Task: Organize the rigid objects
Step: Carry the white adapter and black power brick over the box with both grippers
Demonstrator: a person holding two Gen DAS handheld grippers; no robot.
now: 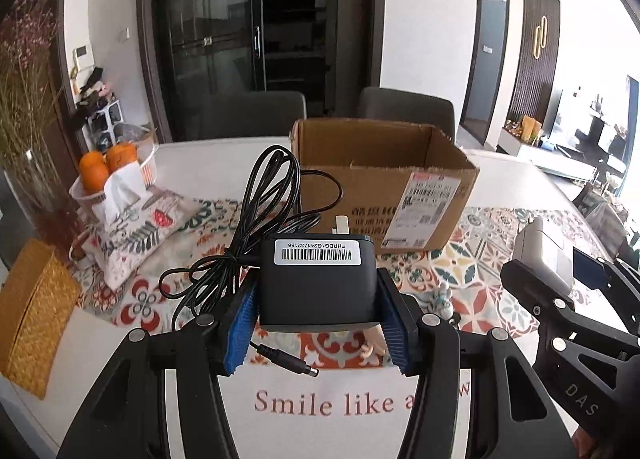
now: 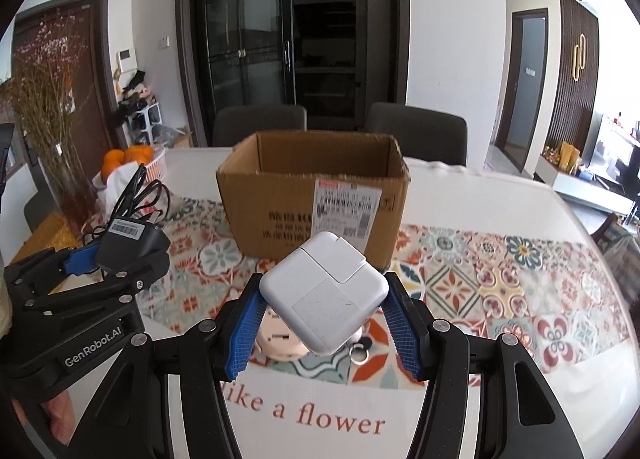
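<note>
Black and boxy, the power adapter [image 1: 318, 281] sits clamped between the blue pads [image 1: 239, 333] of your left gripper [image 1: 318, 323], lifted above the patterned table runner [image 1: 472, 259], barcode sticker facing up. Its bundled cable [image 1: 256, 219] loops out to the left, and the barrel plug [image 1: 288, 364] hangs low under the adapter. Your right gripper [image 2: 322, 329] is closed on the white charger [image 2: 326, 293], which is turned corner-on between the fingers and also held off the table. Straight ahead of both grippers stands the open cardboard box [image 2: 314, 195], resting on the runner with its shipping label [image 2: 347, 209] facing you; neither item is over it. Beneath the white charger you can glimpse a small metal ring [image 2: 359, 357] and a pale round object [image 2: 280, 343] lying on the runner. Off to your left, a basket of oranges [image 1: 106, 167] and a floral tissue pouch [image 1: 140, 231] sit near the table edge.
</note>
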